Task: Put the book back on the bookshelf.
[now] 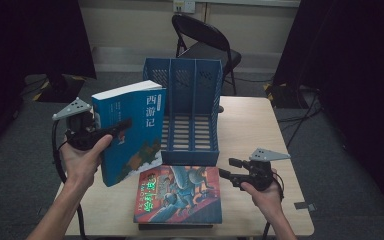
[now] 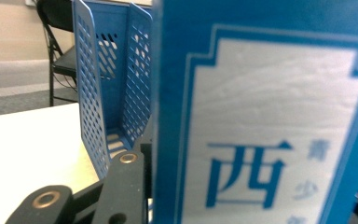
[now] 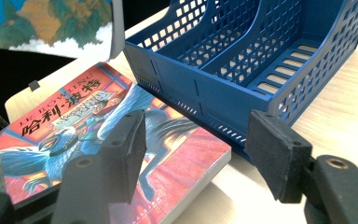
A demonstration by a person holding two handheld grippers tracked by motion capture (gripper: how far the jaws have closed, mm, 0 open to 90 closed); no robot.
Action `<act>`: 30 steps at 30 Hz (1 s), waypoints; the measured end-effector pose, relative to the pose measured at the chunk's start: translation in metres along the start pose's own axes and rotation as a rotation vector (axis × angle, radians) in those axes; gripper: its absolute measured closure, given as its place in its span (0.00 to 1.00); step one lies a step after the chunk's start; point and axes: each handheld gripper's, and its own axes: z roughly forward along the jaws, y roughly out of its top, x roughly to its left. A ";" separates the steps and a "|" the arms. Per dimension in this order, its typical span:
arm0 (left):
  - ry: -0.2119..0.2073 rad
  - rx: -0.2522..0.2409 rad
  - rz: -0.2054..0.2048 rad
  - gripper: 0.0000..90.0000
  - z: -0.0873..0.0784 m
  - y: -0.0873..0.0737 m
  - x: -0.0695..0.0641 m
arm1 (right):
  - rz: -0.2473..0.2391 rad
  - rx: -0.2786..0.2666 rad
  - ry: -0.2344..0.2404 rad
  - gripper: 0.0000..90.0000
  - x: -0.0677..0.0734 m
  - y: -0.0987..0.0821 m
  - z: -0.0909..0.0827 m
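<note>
Nearest the high view, 1 red book [image 1: 180,195] is laid flat on the table [image 1: 260,125], against the 3-slot blue rack [image 1: 190,112]. Above its left, 1 blue book [image 1: 130,130] is clamped upright by the left gripper [image 1: 122,125]. Nothing is gripped by the parted right gripper [image 1: 227,167].

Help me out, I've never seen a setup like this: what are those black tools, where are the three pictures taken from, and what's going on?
A person holds a hand-operated gripper in each hand. One camera looks down from above; the other two ride on the grippers, looking along their black jaws. On the wooden table stand a blue file rack with three slots and, in front of it, a red book lying flat. The left gripper is clamped on a blue book, held upright in the air left of the rack. The right gripper is open and holds nothing, right of the red book.
</note>
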 end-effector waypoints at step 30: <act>0.226 -0.014 -0.086 0.69 0.075 0.028 0.011 | 0.005 0.018 0.016 0.44 -0.001 -0.007 0.004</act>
